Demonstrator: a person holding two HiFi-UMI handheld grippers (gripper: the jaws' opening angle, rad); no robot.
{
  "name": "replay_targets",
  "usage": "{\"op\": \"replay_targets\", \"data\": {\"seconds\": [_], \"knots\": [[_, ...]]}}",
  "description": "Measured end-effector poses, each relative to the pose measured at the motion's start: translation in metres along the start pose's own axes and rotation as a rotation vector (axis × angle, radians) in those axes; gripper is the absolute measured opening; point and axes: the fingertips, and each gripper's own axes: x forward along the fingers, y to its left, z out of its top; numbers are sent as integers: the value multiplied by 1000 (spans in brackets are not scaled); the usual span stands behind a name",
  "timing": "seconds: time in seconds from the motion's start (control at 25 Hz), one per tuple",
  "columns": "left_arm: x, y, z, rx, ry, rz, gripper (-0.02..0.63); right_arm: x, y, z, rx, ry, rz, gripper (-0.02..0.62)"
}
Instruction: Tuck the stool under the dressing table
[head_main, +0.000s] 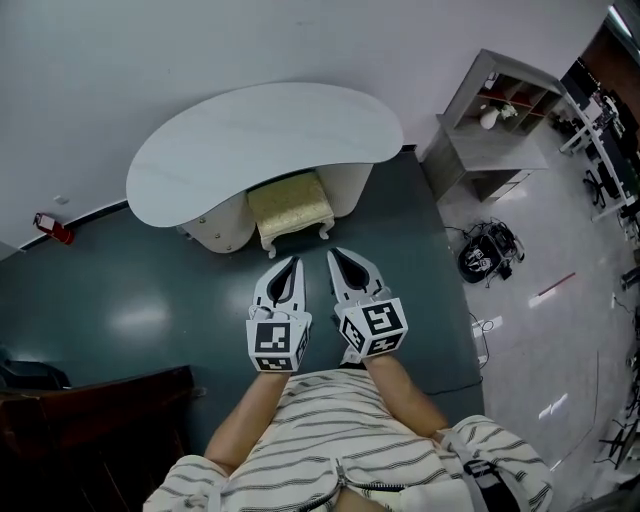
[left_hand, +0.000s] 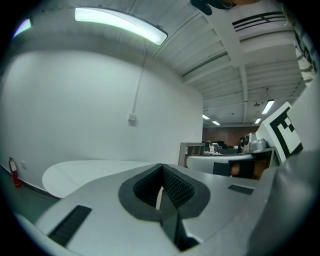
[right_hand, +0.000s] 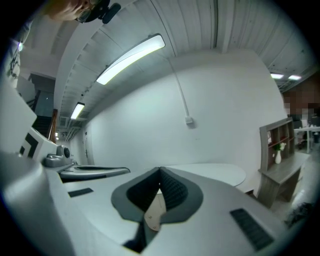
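Teal floor, white wall | dressing table ahead of jaws | stool beyond both tips, seemingly mostly tucked under | left gripper, right gripper clenched, empty | step: likely done; next: check, nudge if short

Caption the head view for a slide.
Stool sits partly under the dressing table; left claw and right claw hover shut, empty, before it.

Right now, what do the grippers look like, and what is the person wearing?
The left gripper and right gripper are white and pointed like beaks, with black ribbed pads inside. Each carries a cube of black-and-white square markers. The person wears a short-sleeved striped shirt.
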Motion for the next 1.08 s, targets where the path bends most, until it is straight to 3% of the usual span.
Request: {"op": "replay_targets", "data": {"seconds": [0.4,1.08], "knots": [[0,9,26,-1,-80,2,6,7,11,19,-39,-56,4,14],[-2,13,28,4,-112,16,6,4,5,24,-48,-100,-9,14]]}}
